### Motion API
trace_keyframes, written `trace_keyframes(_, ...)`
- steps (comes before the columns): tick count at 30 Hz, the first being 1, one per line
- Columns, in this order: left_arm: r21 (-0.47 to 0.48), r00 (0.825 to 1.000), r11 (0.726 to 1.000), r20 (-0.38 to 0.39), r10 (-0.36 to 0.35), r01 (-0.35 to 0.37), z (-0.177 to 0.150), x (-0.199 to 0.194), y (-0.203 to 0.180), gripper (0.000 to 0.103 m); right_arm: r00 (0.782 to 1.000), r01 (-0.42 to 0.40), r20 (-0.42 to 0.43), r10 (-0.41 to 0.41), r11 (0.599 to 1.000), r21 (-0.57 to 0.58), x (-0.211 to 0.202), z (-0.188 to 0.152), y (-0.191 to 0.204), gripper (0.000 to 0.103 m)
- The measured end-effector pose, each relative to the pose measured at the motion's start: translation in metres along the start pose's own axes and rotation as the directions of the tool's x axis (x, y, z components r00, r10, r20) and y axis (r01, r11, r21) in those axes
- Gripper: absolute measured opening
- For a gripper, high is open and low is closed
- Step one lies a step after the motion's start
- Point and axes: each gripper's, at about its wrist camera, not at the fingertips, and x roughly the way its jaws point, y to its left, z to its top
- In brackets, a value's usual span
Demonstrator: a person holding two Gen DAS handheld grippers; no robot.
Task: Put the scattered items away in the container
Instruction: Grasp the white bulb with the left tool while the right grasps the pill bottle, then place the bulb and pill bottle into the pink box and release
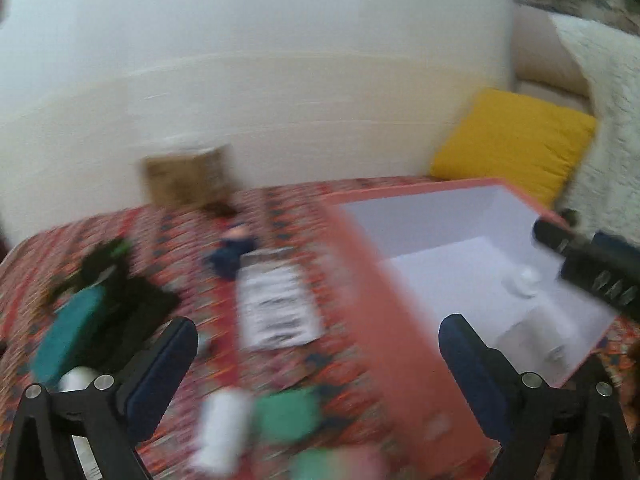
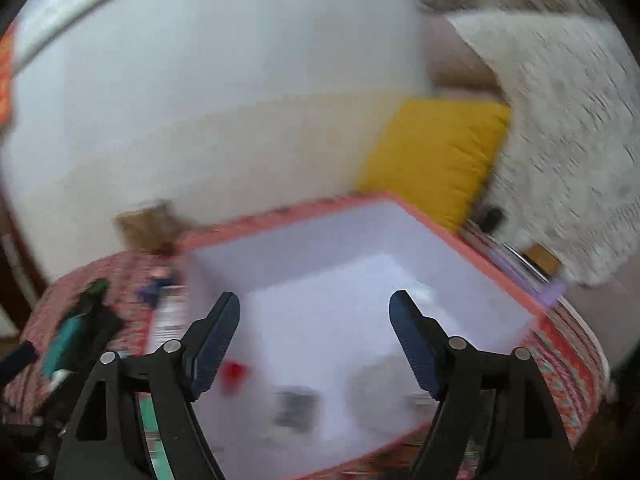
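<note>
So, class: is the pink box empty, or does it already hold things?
Not empty. The pink box is open, and on its white floor lie a small red item and a dark item; blur hides what they are.

Both views are smeared by motion blur. Left wrist view: a white cylinder (image 1: pixel 222 426) and green items (image 1: pixel 288 414) on the patterned cloth (image 1: pixel 168 224) lack legible outline; a printed sheet (image 1: pixel 278 306) is unreadable; a pale object (image 1: pixel 524 280) inside the box (image 1: pixel 384 312) is unidentifiable. Right wrist view: a red blob (image 2: pixel 234 372) and a dark grey item (image 2: pixel 296 406) in the box cannot be identified. The frame's lower edge cuts off the gripper bodies.
</note>
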Motion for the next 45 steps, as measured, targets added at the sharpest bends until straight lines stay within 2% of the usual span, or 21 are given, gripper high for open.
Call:
trace_keyframes(3, 0.000, 0.996, 0.996, -0.022, 0.087, -0.087, -0.025, -0.007, 0.050, 0.101, 0.995, -0.101, 0.003, 0.102, 0.992, -0.072, -0.015, -0.011, 0.057, 0.082)
trace_keyframes(5, 0.002, 0.989, 0.989, -0.038, 0.145, -0.145, -0.042, -0.011, 0.082, 0.101, 0.985, -0.175, -0.030, 0.173, 0.974, -0.143, -0.020, -0.027, 0.102, 0.082)
trace_keyframes(7, -0.012, 0.983, 0.986, -0.085, 0.165, -0.167, -0.058, -0.003, 0.103, 0.101, 0.975, -0.220, -0.078, 0.209, 0.956, -0.192, -0.020, -0.043, 0.137, 0.082)
trace_keyframes(9, -0.033, 0.975, 0.984, -0.146, 0.167, -0.174, -0.075, 0.010, 0.123, 0.101, 0.964, -0.236, -0.175, 0.199, 0.946, -0.223, -0.007, -0.065, 0.169, 0.082)
trace_keyframes(11, -0.046, 0.969, 0.983, -0.183, 0.165, -0.176, -0.088, 0.024, 0.131, 0.101, 0.950, -0.237, -0.253, 0.181, 0.948, -0.211, 0.010, -0.083, 0.185, 0.082)
trace_keyframes(14, -0.072, 0.963, 0.981, -0.219, 0.159, -0.179, -0.101, 0.046, 0.136, 0.101, 0.909, -0.244, -0.382, 0.166, 0.955, -0.166, 0.045, -0.111, 0.199, 0.081)
trace_keyframes(16, -0.090, 0.959, 0.980, -0.238, 0.151, -0.177, -0.105, 0.060, 0.137, 0.101, 0.886, -0.243, -0.435, 0.157, 0.959, -0.148, 0.064, -0.124, 0.202, 0.080)
trace_keyframes(18, -0.097, 0.955, 0.980, -0.258, 0.146, -0.176, -0.107, 0.073, 0.140, 0.101, 0.875, -0.236, -0.461, 0.146, 0.961, -0.143, 0.076, -0.135, 0.205, 0.079)
trace_keyframes(25, -0.110, 0.939, 0.975, -0.307, 0.151, -0.193, -0.120, 0.100, 0.153, 0.099, 0.865, -0.215, -0.490, 0.104, 0.961, -0.176, 0.107, -0.154, 0.214, 0.078)
trace_keyframes(26, -0.114, 0.938, 0.974, -0.312, 0.151, -0.195, -0.122, 0.103, 0.157, 0.088, 0.875, -0.208, -0.476, 0.092, 0.958, -0.197, 0.107, -0.155, 0.217, 0.075)
trace_keyframes(27, -0.116, 0.933, 0.973, -0.324, 0.155, -0.202, -0.123, 0.105, 0.160, 0.066, 0.880, -0.209, -0.466, 0.089, 0.954, -0.213, 0.107, -0.156, 0.220, 0.062)
trace_keyframes(28, -0.127, 0.927, 0.972, -0.346, 0.144, -0.198, -0.125, 0.107, 0.164, 0.060, 0.879, -0.221, -0.466, 0.098, 0.951, -0.218, 0.107, -0.156, 0.222, 0.053)
trace_keyframes(30, -0.155, 0.927, 0.969, -0.352, 0.128, -0.193, -0.123, 0.105, 0.169, 0.050, 0.872, -0.240, -0.478, 0.109, 0.945, -0.222, 0.106, -0.155, 0.225, 0.050)
trace_keyframes(32, -0.186, 0.925, 0.964, -0.362, 0.113, -0.190, -0.122, 0.100, 0.173, 0.044, 0.864, -0.256, -0.487, 0.126, 0.943, -0.210, 0.105, -0.154, 0.225, 0.049)
trace_keyframes(35, -0.213, 0.931, 0.959, -0.351, 0.102, -0.185, -0.119, 0.088, 0.172, 0.044, 0.854, -0.279, -0.497, 0.155, 0.942, -0.185, 0.102, -0.153, 0.223, 0.048)
trace_keyframes(38, -0.184, 0.944, 0.966, -0.306, 0.121, -0.184, -0.113, 0.072, 0.165, 0.044, 0.851, -0.299, -0.494, 0.179, 0.939, -0.173, 0.093, -0.150, 0.221, 0.048)
trace_keyframes(41, -0.152, 0.959, 0.972, -0.248, 0.137, -0.178, -0.104, 0.052, 0.155, 0.044, 0.859, -0.314, -0.473, 0.197, 0.932, -0.183, 0.080, -0.145, 0.223, 0.047)
trace_keyframes(45, -0.130, 0.974, 0.978, -0.181, 0.136, -0.161, -0.093, 0.029, 0.148, 0.044, 0.885, -0.319, -0.415, 0.211, 0.924, -0.211, 0.056, -0.133, 0.223, 0.047)
